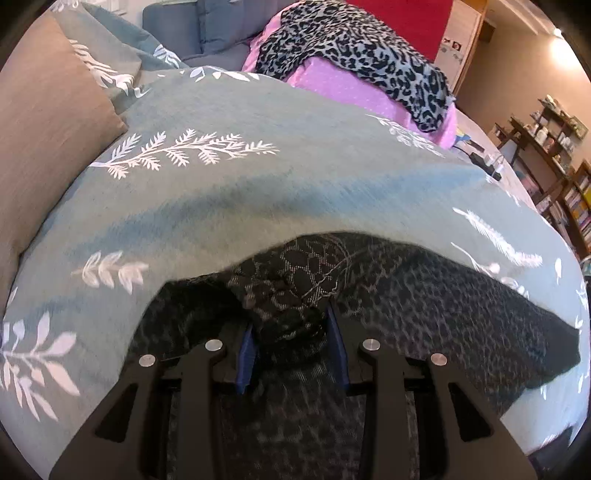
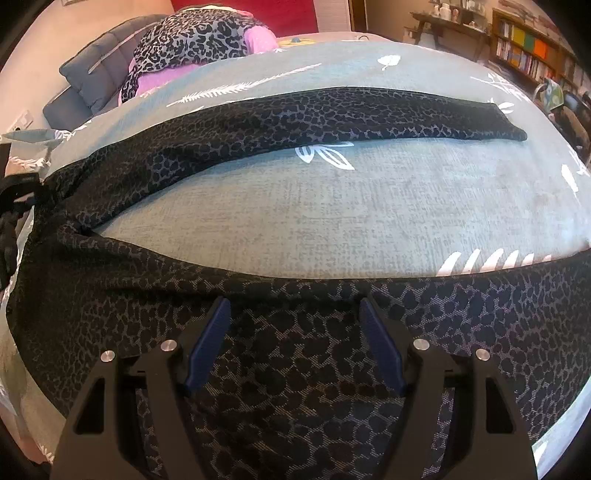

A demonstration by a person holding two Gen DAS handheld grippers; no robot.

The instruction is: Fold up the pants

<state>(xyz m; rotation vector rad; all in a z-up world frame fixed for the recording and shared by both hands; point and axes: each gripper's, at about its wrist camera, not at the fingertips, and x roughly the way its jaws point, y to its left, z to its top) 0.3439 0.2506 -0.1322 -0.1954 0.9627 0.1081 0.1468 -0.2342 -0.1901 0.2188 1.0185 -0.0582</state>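
Teal bedding [image 1: 295, 177] printed with white leaves fills both views. In the left wrist view a tan pillow [image 1: 48, 122] sits at the upper left, a grey sofa [image 1: 199, 29] at the top, then a grey leopard-print garment [image 1: 354, 55] draped over pink dotted fabric [image 1: 332, 88], and wooden shelves [image 1: 554, 147] at the far right. Low in that frame, the left gripper [image 1: 291, 343] is clenched on a bunched fold of the dark leopard-print pants [image 1: 461, 314], which trail off to the lower right. In the right wrist view one leg lies across the upper middle, the other along the bottom. There the right gripper [image 2: 293, 314] is spread wide, its blue pads [image 2: 208, 343] over the near leg without pinching it.
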